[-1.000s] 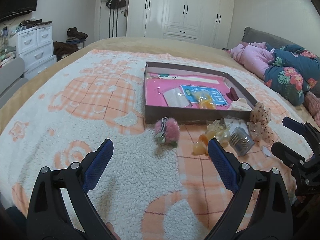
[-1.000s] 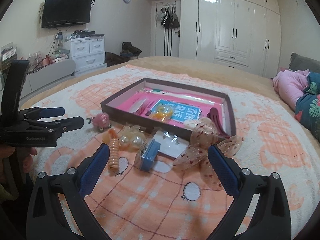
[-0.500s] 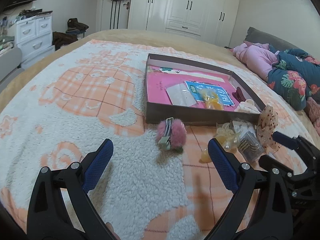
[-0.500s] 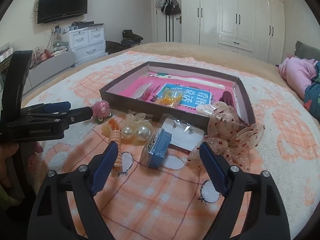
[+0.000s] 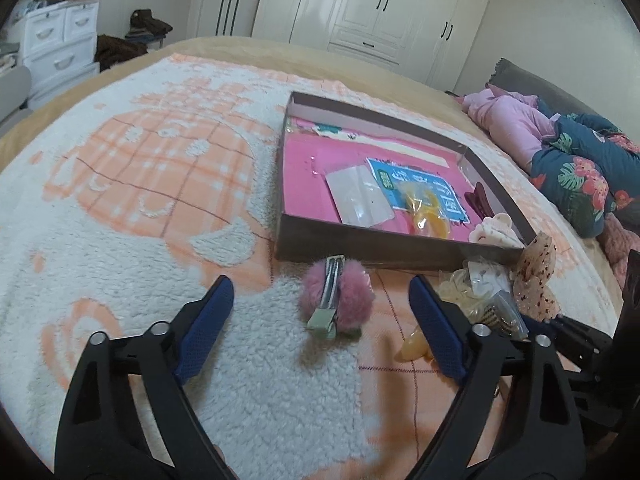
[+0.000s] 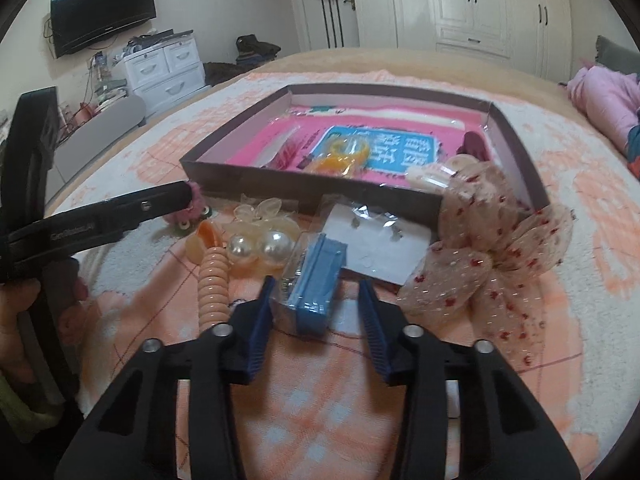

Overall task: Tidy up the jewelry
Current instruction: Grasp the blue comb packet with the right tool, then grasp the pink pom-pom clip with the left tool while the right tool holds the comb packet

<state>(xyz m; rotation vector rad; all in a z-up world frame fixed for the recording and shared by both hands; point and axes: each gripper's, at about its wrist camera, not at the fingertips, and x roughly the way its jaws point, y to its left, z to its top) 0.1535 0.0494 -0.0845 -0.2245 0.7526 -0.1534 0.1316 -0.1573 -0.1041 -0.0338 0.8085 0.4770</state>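
A dark shallow tray point(image 5: 380, 246) with a pink floor lies on the blanket and holds a few pieces. In front of it lies a pink pom-pom hair clip point(image 5: 344, 300), between and just ahead of the pads of my left gripper point(image 5: 320, 296). Its jaws are closing and do not touch the clip. My right gripper point(image 6: 316, 288) is closing around a clear case with a blue insert point(image 6: 316, 276). The left pad meets the case and a narrow gap shows at the right pad. The tray point(image 6: 304, 188) lies just beyond.
Near the blue case lie a peach spiral hair tie point(image 6: 214, 284), a pearl hair tie point(image 6: 260, 246), an earring card in a bag point(image 6: 376, 240) and a dotted tulle bow point(image 6: 492, 256). Bundled bedding point(image 5: 580, 168) sits at the right. A hand holds the left tool.
Both grippers came forward and down toward the items. The right jaws narrowed from wide open to close around the blue case. The left jaws narrowed a little around the pom-pom clip.
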